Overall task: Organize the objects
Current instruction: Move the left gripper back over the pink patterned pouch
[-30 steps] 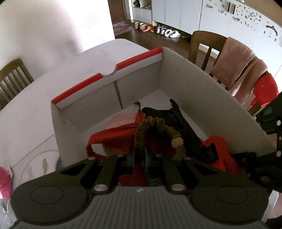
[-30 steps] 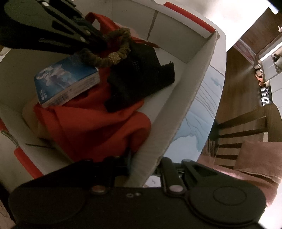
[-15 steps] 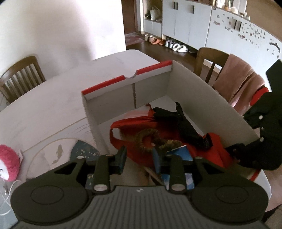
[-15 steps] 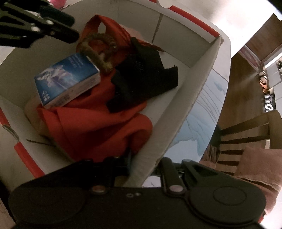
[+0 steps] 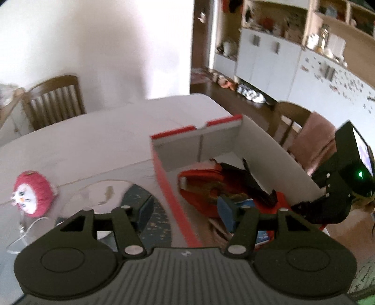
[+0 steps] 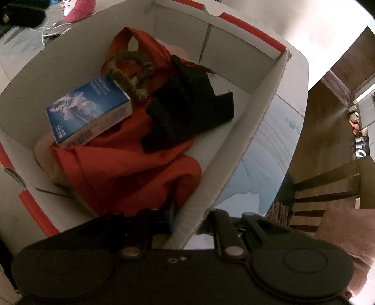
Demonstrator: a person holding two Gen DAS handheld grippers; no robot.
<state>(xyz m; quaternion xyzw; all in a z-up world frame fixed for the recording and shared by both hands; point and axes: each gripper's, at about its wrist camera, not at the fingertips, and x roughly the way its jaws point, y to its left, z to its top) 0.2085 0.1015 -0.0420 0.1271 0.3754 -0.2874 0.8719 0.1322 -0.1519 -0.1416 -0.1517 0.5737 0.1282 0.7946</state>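
Box (image 6: 246, 150) wall pinched by right fingers (image 6: 173, 218); left fingers (image 5: 145, 211) spread, empty.

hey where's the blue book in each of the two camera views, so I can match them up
Left wrist view: the blue book shows only as a sliver, lower right of centre, inside the box behind the gripper's right finger.
Right wrist view: it lies in full sight, left of centre, on the red cloth, touching the braided ring.
Shared landmark: the box's red-edged notched wall.
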